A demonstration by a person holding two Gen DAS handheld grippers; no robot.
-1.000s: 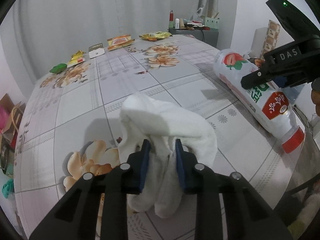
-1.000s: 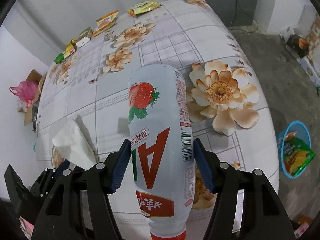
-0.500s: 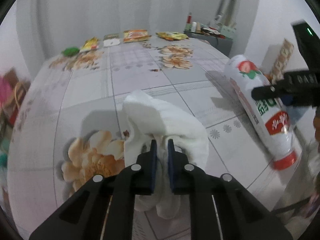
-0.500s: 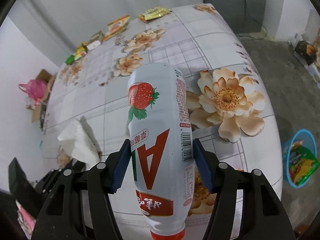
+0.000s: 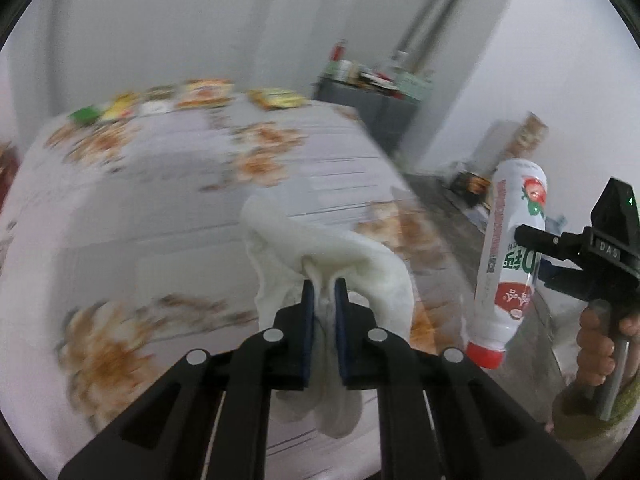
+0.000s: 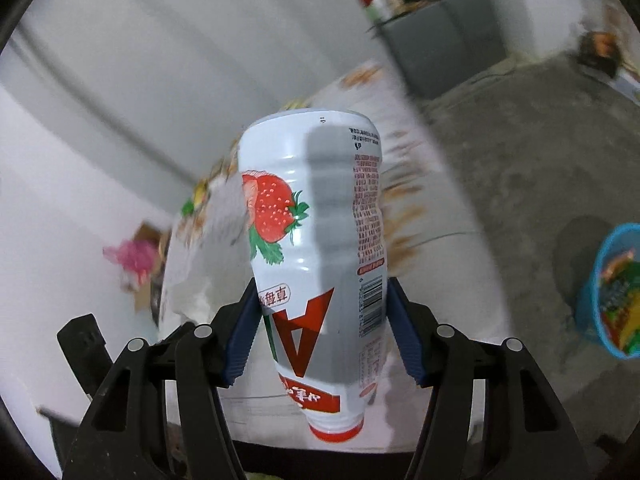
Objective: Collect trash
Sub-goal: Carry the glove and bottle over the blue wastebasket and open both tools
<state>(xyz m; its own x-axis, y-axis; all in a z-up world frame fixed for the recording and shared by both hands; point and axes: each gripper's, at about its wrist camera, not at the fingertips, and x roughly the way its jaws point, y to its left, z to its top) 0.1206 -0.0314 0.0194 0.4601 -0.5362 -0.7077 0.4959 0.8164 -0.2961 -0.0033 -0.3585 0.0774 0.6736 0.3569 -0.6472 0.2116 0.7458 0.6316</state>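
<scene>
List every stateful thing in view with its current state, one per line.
left gripper: shut on the tissue
tissue: crumpled, pinched
right gripper: shut on the bottle
bottle: held cap-down, red cap on
blue basket: on the floor, holding wrappers

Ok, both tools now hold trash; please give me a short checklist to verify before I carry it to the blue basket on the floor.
1. Left tool shut on tissue: ok, blue pads pinch its folds.
2. Right tool shut on bottle: ok, pads press both its sides.
3. Bottle cap on: ok, red cap at the lower end.
4. Bottle clear of table: ok, it hangs past the edge, over the floor.
5. Basket in view: ok, on the floor at the right, wrappers already in it.
6. Room left in basket: cannot tell, it is cut by the picture edge.
</scene>
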